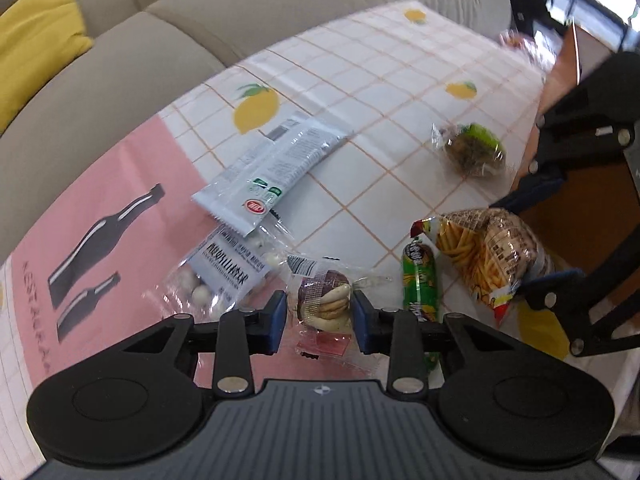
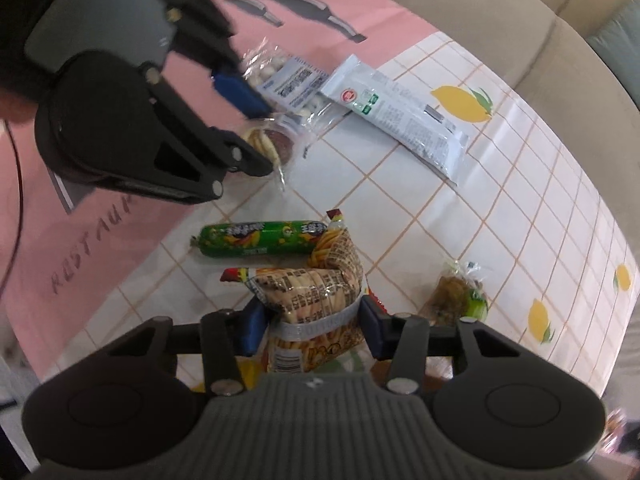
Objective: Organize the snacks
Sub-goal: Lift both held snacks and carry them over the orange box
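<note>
Left hand-held gripper (image 1: 320,312): jaws narrowed either side of the clear-wrapped biscuit pack (image 1: 325,304), which lies on the table (image 1: 380,72) directly between the pads; contact looks likely but is unconfirmed.
Right hand-held gripper (image 2: 313,326): clamped across the fries bag (image 2: 316,296).
Key relation: the green sausage (image 2: 260,238) lies crosswise just beyond the right gripper, which is the nearer one.
Farther off: white sachets (image 1: 276,164), green-labelled cake (image 1: 474,150).

Snack packets (image 1: 264,172) on lemon-print tablecloth (image 1: 400,60)
</note>
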`<control>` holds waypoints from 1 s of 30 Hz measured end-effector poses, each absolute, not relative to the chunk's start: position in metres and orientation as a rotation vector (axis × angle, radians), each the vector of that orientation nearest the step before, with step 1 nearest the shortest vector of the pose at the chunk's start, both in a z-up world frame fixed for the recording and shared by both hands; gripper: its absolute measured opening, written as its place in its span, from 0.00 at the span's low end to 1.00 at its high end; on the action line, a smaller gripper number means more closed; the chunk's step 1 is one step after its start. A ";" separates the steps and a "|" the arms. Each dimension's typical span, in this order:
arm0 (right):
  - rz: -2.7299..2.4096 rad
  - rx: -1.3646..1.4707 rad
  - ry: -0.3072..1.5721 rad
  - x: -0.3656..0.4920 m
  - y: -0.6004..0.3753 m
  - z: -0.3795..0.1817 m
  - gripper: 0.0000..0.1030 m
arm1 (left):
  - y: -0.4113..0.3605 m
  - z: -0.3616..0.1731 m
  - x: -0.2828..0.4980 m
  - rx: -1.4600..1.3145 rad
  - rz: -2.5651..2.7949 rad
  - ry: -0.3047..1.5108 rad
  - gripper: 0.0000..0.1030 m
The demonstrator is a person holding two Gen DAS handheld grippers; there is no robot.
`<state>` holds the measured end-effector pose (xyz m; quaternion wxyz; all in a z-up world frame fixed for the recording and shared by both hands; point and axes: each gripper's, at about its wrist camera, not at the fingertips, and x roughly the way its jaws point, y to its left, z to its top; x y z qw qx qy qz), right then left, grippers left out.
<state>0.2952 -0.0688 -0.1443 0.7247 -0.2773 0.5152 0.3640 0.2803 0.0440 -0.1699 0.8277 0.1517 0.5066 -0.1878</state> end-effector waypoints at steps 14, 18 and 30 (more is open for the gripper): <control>0.787 -0.340 1.041 0.250 -0.100 -0.079 0.45 | 0.070 -0.098 0.213 0.076 -0.366 0.956 0.36; 0.779 -0.268 1.008 0.232 -0.123 -0.055 0.45 | 0.058 -0.071 0.194 0.090 -0.398 0.931 0.36; 0.619 -0.153 0.911 0.192 -0.226 0.011 0.45 | -0.018 0.008 0.157 0.130 -0.560 0.838 0.36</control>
